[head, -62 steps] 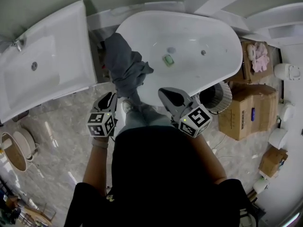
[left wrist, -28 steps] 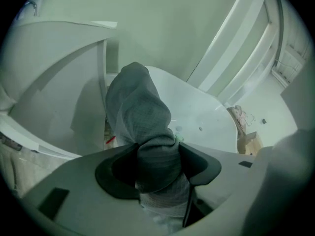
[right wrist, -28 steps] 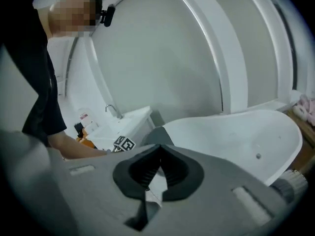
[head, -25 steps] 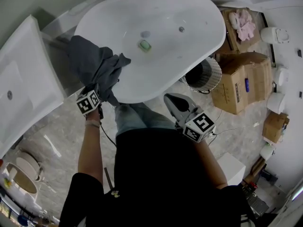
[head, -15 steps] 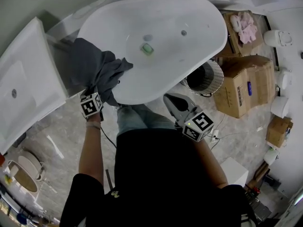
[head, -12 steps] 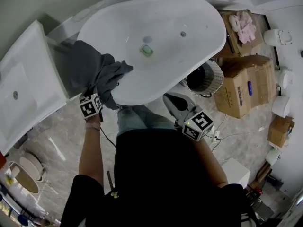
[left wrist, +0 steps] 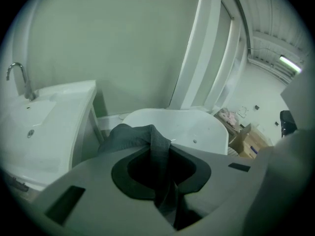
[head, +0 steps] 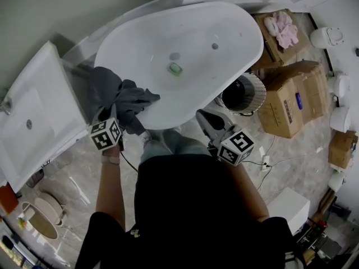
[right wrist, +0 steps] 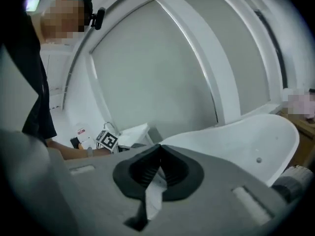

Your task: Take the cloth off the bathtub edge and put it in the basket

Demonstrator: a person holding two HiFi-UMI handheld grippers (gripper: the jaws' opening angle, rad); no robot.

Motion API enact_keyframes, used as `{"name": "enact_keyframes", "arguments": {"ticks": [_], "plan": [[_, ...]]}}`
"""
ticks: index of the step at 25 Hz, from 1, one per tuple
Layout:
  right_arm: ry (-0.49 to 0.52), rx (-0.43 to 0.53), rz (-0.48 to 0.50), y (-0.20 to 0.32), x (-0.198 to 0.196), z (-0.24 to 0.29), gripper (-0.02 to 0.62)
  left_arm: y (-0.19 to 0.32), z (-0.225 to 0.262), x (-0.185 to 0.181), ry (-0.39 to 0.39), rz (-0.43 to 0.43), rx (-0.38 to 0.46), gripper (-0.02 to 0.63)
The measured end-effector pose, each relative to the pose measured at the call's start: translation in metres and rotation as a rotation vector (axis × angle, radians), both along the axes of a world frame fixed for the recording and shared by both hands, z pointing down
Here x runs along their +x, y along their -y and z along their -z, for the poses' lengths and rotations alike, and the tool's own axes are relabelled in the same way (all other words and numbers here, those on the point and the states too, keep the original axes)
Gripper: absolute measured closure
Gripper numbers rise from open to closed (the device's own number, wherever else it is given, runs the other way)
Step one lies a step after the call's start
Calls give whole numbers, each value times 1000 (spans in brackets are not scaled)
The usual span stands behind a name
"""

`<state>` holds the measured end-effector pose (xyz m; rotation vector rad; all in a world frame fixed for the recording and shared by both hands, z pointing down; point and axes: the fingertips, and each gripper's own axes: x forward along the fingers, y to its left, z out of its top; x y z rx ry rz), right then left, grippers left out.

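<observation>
The left tongs point(left wrist: 161, 147) gripped the cloth point(head: 111, 91) at the near edge of the tub point(head: 168, 119), evidently for lifting. The right tongs point(head: 203, 117), closed and empty, hung near the basket point(head: 259, 91).

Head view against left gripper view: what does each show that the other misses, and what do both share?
Head view only: the basket on the floor beside the bathtub, and a green item inside the bathtub.
Left gripper view only: the left gripper seen close up, its jaws closed on a fold of the cloth.
Both: the cloth lying over the bathtub's edge, the bathtub itself, and the sink next to it.
</observation>
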<state>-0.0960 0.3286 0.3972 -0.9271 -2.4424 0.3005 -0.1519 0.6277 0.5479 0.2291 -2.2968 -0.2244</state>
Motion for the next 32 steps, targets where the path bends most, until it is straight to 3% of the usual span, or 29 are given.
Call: {"name": "enact_keyframes", "arguments": {"ticks": [9,18,25,32], "plan": [[59,-24,-187,12,29,22,598,38,91,-7,142,-185,39,529],[119,-27,-408,43,82,41,598,94,144,5,238,-416,87,529],[133,2,-556,91,129,51,598,180,166,11,256,-599,121,529],[143,-16,-723,205,174,58,598,315,181,29,265,-749,142,529]]}}
